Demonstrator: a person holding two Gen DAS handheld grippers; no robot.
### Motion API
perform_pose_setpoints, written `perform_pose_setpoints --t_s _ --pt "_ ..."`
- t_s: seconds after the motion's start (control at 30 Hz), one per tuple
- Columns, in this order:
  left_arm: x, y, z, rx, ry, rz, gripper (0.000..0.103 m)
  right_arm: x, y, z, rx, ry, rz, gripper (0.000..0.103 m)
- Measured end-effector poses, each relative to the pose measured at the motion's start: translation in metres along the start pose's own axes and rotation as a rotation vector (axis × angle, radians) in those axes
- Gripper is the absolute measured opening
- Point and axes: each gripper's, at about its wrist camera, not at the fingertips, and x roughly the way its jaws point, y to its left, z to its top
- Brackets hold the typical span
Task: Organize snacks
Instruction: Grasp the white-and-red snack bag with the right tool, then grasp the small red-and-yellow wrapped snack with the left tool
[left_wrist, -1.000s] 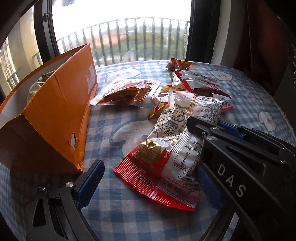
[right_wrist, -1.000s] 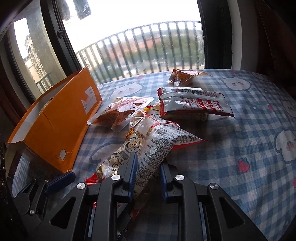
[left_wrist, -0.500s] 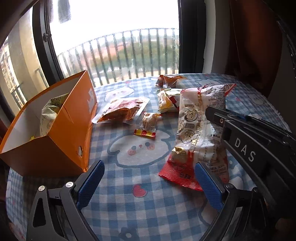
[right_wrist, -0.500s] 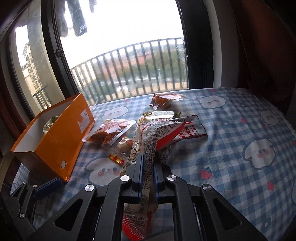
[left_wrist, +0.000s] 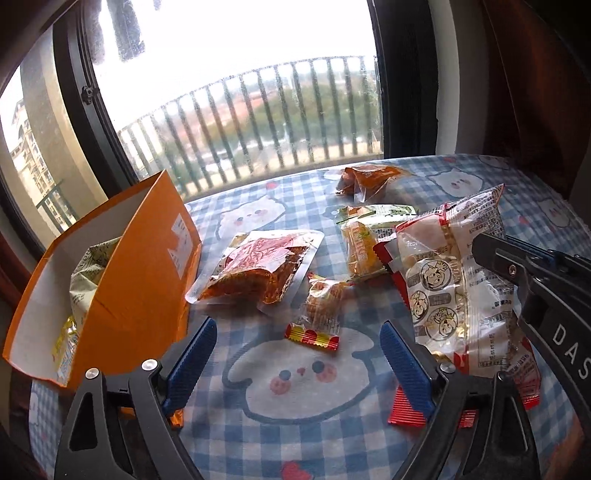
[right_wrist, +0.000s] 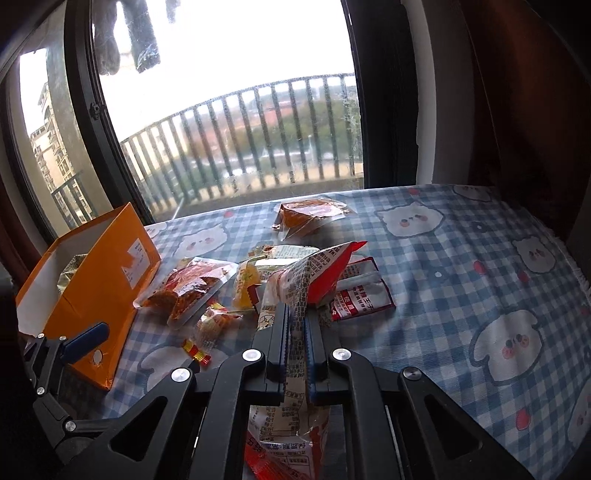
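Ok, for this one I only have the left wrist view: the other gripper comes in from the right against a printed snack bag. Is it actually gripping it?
Observer: Yes. The right gripper is shut on the snack bag, with both pads pressing its printed film.
Operator: Is anything hidden behind that bag?
Observer: A flat red-and-white packet lies on the checked cloth just beyond it, to the right of the yellow packet.

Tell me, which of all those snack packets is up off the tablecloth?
The big red-and-clear packet with cartoon faces, pinched in the right claw. The other loose packets lie flat on the checked cloth.
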Motion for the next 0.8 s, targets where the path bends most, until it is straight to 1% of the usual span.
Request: perform_pose_setpoints --t_s 0.07,0.13,0.23,0.3,0.33,0.4,0.43,0.47,0.57,0.63,0.7,0.8 --pt "0.013 -0.001 0.002 -0.003 0.024 -0.014 0.083 0.008 -0.004 0.0 0.012 0.012 -0.009 0.01" --pt "0.024 -0.003 0.002 0.0 0.041 -0.024 0.08 0.014 -0.009 -0.001 0.038 0.022 -0.018 0.01" --pt "0.038 -0.006 0.0 0.007 0.069 -0.044 0.069 0.021 -0.012 -0.003 0.046 0.037 -0.036 0.011" --pt "0.045 -0.005 0.0 -0.008 0.076 -0.063 0.066 0.024 -0.013 -0.004 0.048 0.041 -0.054 0.013" --pt "0.047 -0.004 -0.001 -0.015 0.073 -0.06 0.065 0.025 -0.013 -0.005 0.042 0.04 -0.063 0.015" --pt "0.05 -0.005 -0.001 -0.017 0.063 -0.049 0.061 0.029 -0.011 -0.007 0.03 0.056 -0.058 0.03" --pt "0.051 -0.005 -0.001 -0.017 0.058 -0.049 0.06 0.032 -0.01 -0.008 0.029 0.072 -0.042 0.051" --pt "0.051 -0.006 0.0 -0.014 0.054 -0.053 0.058 0.034 -0.009 -0.01 0.028 0.076 -0.029 0.066" --pt "0.052 -0.008 0.004 -0.013 0.036 -0.061 0.052 0.039 -0.005 -0.014 0.002 0.073 -0.055 0.068" --pt "0.056 -0.01 0.005 0.0 0.029 -0.055 0.044 0.042 -0.007 -0.015 0.012 0.084 -0.046 0.069" --pt "0.06 -0.01 0.005 -0.009 0.043 -0.066 0.035 0.044 -0.007 -0.016 0.012 0.092 -0.041 0.069" --pt "0.062 -0.009 0.003 -0.009 0.042 -0.067 0.032 0.046 -0.007 -0.019 0.017 0.102 -0.037 0.07"
